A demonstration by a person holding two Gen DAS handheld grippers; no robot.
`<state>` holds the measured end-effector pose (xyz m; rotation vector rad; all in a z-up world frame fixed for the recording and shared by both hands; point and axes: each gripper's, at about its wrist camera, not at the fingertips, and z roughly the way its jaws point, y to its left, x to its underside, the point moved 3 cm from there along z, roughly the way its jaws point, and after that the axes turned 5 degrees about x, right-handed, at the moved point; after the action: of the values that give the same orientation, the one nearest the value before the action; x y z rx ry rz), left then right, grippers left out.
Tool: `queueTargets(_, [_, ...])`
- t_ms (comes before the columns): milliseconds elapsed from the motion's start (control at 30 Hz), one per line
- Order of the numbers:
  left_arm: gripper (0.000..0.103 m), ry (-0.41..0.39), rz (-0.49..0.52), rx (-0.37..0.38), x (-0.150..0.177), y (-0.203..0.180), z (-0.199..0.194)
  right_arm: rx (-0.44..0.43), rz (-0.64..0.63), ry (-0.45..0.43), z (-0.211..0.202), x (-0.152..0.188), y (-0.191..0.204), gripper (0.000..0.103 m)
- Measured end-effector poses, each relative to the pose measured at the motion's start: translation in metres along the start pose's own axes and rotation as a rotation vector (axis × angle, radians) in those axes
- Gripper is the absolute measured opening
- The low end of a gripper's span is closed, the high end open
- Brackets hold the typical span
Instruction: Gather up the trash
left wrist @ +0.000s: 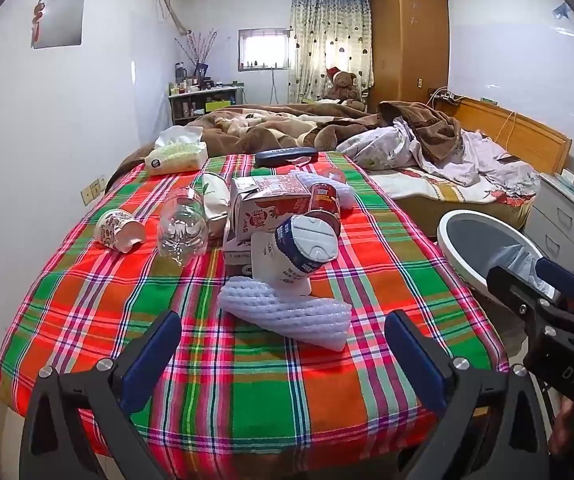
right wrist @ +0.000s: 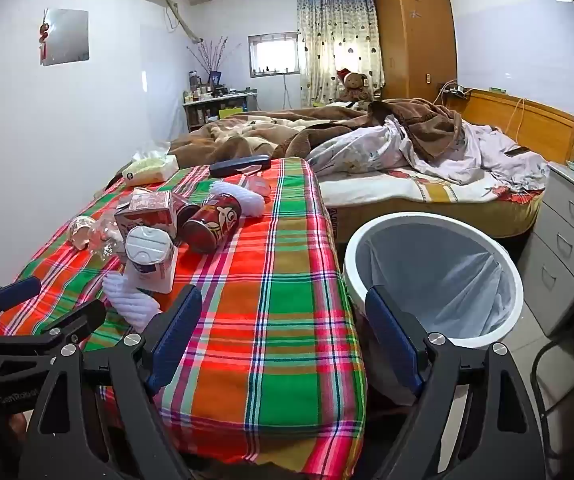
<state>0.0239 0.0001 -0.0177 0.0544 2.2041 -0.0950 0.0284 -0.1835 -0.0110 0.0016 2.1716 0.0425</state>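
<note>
Trash lies on a plaid-covered table (left wrist: pixel 247 364): a white foam net sleeve (left wrist: pixel 287 314), a white and blue carton (left wrist: pixel 299 254) on its side, a red-printed box (left wrist: pixel 267 208), a red can (left wrist: pixel 325 204), a clear plastic bottle (left wrist: pixel 183 228) and a crushed paper cup (left wrist: pixel 119 230). My left gripper (left wrist: pixel 283 354) is open and empty, just short of the foam sleeve. My right gripper (right wrist: pixel 283 332) is open and empty over the table's right edge, beside the white bin (right wrist: pixel 435 276) with its grey liner. The red can (right wrist: pixel 213 222) and carton (right wrist: pixel 149 256) lie to its left.
A tissue pack (left wrist: pixel 177 152) and a dark glasses case (left wrist: pixel 285 156) sit at the table's far end. An unmade bed (left wrist: pixel 407 148) lies beyond. A grey drawer unit (right wrist: pixel 567 248) stands right of the bin. A second foam sleeve (right wrist: pixel 243 196) lies behind the can.
</note>
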Motion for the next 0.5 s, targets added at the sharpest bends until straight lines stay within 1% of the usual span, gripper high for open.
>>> queueTargets(300, [0.103, 0.000, -0.016, 0.008, -0.0004, 0.0060, -0.0042, 0.010, 0.005, -0.011, -0.0014, 0.0003, -0.0012, 0.085])
queueTargets(333, [0.103, 0.003, -0.016, 0.004, -0.0001, 0.0060, -0.0037, 0.006, -0.011, 0.002, 0.0037, 0.0030, 0.0057, 0.085])
queueTargets(500, [0.103, 0.005, -0.023, 0.000, -0.0018, 0.0056, -0.0044, 0.006, -0.009, 0.005, 0.0021, 0.0016, 0.0028, 0.085])
